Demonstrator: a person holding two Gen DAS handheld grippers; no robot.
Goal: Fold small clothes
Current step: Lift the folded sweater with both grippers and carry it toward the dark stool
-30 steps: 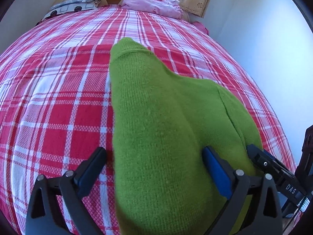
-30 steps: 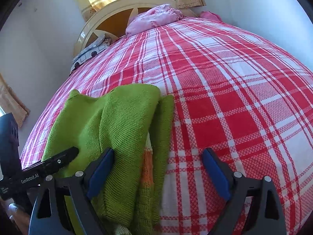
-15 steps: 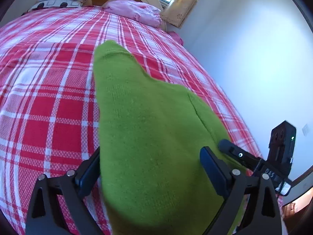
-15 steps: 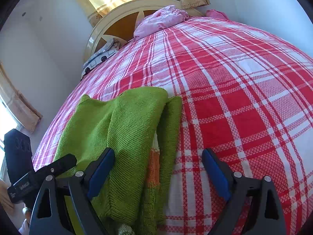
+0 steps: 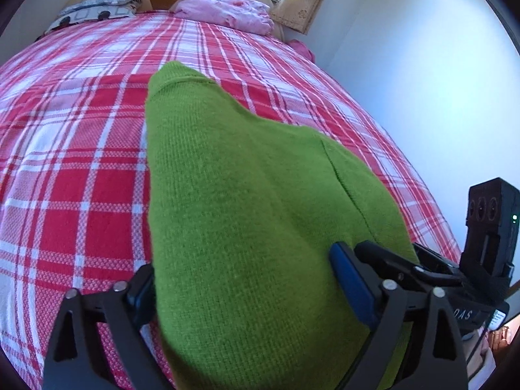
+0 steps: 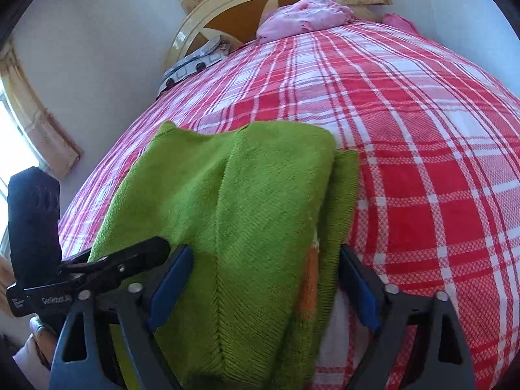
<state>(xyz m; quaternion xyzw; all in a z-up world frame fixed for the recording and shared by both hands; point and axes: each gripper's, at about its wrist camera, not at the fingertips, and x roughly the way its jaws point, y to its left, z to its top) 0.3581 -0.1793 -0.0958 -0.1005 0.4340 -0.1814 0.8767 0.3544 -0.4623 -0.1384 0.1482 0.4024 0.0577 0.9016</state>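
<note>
1. i see the green sweater (image 5: 247,214) lying folded on the red plaid bedspread (image 5: 71,169); in the left wrist view it fills the centre and lower half of the frame.
2. my left gripper (image 5: 242,284) straddles the near end of the sweater at the bottom of its frame. its jaws are closing, the knit between them, and i cannot tell whether the pads press it.
3. my right gripper (image 6: 263,279) sits at the bottom centre of the right wrist view, jaws also closing, with the folded layers and an orange patch (image 6: 310,279) between them; the pads are just at the fabric's edges.
4. each gripper shows in the other's view: the right one at lower right, the left one at lower left.
5. a pink pillow (image 6: 305,16) and the cream headboard (image 6: 208,16) sit at the top of the frame, well apart from the sweater.
</note>
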